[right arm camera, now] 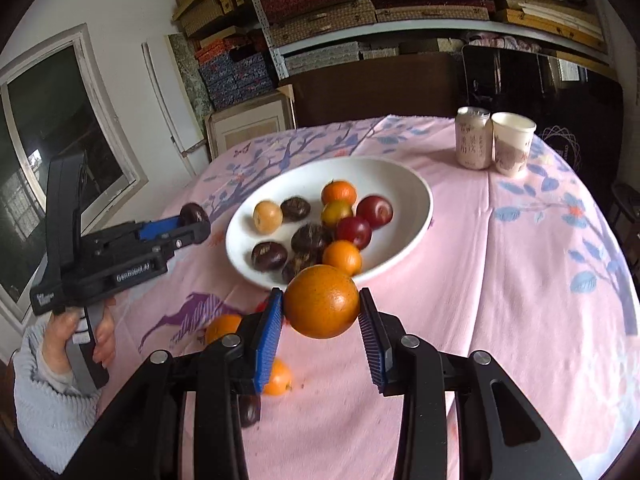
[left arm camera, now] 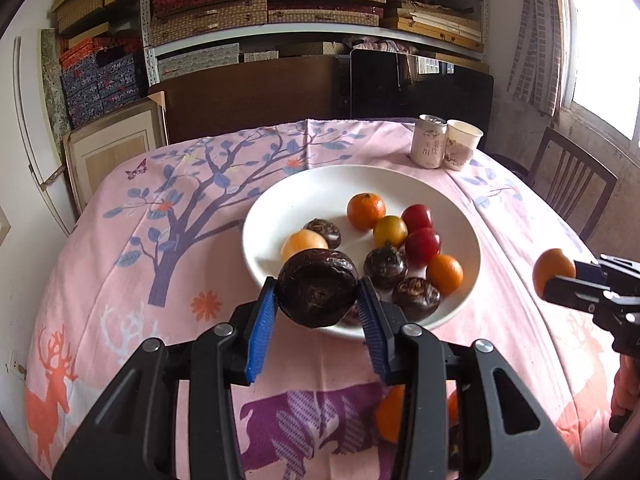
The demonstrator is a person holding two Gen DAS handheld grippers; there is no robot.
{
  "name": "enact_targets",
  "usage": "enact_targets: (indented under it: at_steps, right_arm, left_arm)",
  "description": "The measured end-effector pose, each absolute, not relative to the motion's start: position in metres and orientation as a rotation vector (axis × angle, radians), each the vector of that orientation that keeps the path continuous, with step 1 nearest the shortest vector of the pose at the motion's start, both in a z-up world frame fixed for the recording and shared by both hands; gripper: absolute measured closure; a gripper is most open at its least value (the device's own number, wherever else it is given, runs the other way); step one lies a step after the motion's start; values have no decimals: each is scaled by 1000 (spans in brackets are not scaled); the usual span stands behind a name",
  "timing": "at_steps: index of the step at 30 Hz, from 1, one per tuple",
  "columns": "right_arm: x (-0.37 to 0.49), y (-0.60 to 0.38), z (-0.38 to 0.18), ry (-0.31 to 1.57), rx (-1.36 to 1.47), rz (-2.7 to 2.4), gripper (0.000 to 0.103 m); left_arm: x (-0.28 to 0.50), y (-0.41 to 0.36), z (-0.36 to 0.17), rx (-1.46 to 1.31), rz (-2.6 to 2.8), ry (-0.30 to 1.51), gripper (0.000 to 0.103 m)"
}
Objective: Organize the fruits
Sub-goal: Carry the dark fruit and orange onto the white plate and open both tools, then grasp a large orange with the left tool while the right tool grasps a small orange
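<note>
The left gripper [left arm camera: 318, 300] is clamped on a dark brown water chestnut [left arm camera: 317, 288], its blue pads [left arm camera: 262, 332] pressed to either side, and holds it in the air over the near rim of the white plate [left arm camera: 304, 196]. Beyond its fingertips the plate carries more chestnuts, small oranges and two red plums [left arm camera: 422, 245]. Off to its right, the right gripper [right arm camera: 322, 308] grips an orange [right arm camera: 322, 307] between its own pads, raised just short of the plate's near edge. Below that gripper two more oranges [right arm camera: 278, 378] lie on the pink patterned tablecloth [right arm camera: 500, 280]. Past the plate, to the far right, a drink can [right arm camera: 474, 138] stands touching a paper cup [right arm camera: 512, 144].
</note>
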State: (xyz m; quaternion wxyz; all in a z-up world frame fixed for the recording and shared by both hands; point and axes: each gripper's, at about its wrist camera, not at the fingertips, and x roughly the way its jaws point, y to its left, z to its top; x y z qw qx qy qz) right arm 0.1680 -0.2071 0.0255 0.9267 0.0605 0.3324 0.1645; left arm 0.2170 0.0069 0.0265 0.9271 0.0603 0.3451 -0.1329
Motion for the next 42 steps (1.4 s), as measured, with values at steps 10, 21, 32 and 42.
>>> enact_targets:
  at_steps: [10,21,32,42]
  right_arm:
    - [255,-213,0,724,174,239,64]
    - [234,-228,-2,664,218,240,36]
    - [179,-220,-9,642,148,267,22]
    - [176,-228,-13,661,188,250,14]
  left_arm:
    - [265,-24,3,140,-280,753,63]
    - [251,-3,-2,110,-241,727,18]
    - [202,21,-8,56,-202,728,5]
    - [164,11,-12,78,-265,716,5]
